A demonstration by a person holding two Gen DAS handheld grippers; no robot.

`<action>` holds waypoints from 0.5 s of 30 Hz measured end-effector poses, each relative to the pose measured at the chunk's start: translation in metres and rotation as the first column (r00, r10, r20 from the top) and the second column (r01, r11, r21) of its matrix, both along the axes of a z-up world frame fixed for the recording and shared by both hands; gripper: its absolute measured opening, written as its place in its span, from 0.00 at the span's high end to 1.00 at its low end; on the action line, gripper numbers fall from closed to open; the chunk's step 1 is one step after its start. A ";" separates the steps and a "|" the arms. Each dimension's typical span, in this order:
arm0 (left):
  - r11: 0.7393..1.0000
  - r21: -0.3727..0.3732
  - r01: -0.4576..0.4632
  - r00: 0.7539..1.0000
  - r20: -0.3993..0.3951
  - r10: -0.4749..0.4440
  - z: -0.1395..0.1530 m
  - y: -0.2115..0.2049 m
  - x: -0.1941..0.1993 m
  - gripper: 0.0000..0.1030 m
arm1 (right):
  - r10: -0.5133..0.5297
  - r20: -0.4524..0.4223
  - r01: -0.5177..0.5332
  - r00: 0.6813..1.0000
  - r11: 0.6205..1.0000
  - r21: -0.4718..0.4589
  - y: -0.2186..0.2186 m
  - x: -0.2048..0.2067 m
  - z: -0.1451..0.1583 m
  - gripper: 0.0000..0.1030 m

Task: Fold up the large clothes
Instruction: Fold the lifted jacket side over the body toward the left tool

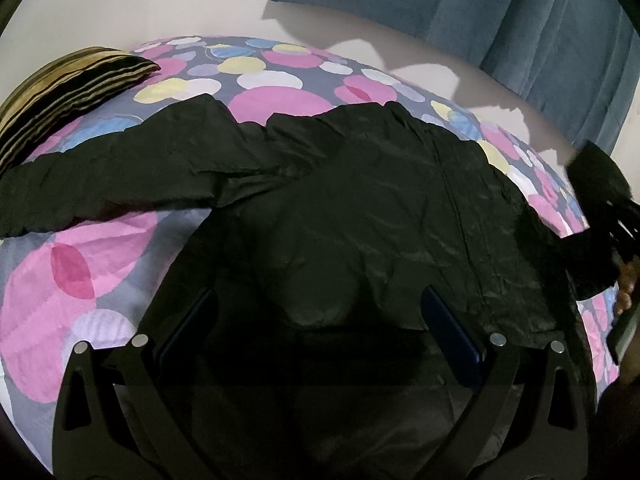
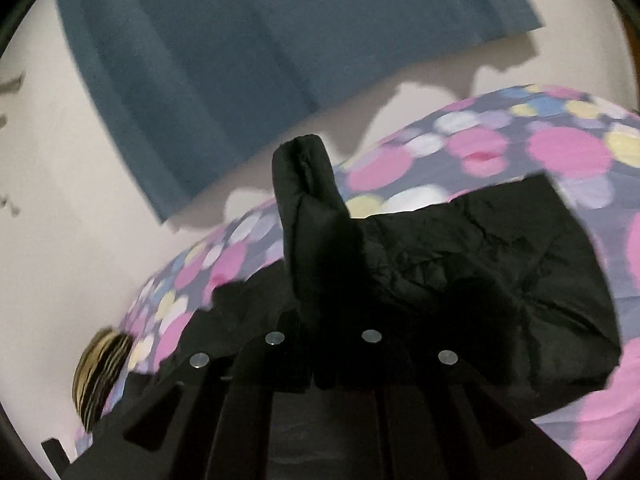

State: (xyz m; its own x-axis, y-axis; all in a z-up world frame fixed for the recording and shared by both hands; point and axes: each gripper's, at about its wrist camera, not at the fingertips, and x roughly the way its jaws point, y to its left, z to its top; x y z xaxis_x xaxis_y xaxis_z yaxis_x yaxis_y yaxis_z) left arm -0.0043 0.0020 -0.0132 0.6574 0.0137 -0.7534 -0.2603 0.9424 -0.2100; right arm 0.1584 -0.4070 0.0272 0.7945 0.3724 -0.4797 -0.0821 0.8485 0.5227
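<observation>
A large black jacket (image 1: 360, 208) lies spread on a bed with a sheet of pink, blue and yellow circles (image 1: 80, 272). One sleeve (image 1: 120, 176) stretches out to the left. My left gripper (image 1: 320, 324) stands open low over the jacket's body, its blue pads (image 1: 452, 328) wide apart on either side of the fabric. The right gripper (image 1: 600, 216) shows at the right edge, raised with the other sleeve. In the right wrist view my right gripper (image 2: 320, 348) is shut on that sleeve's cuff (image 2: 308, 200), which sticks up above the rest of the jacket (image 2: 480, 272).
A striped brown and gold pillow (image 1: 60, 100) lies at the bed's far left corner, also seen as the pillow (image 2: 100, 376) in the right wrist view. A blue curtain (image 1: 480, 8) hangs on the white wall behind the bed. A hand (image 1: 624, 292) shows at the right edge.
</observation>
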 end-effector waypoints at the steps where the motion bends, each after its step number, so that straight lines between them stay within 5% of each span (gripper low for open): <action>1: 1.000 -0.001 0.000 1.000 0.000 0.000 0.000 0.001 0.000 0.02 | 0.035 -0.006 -0.036 0.999 0.999 -0.012 0.016 0.003 -0.003 0.93; 15: 1.000 -0.008 0.001 1.000 -0.012 -0.001 -0.002 0.001 0.002 0.02 | 0.342 -0.139 -0.361 0.930 0.921 -0.149 0.130 0.007 -0.052 0.93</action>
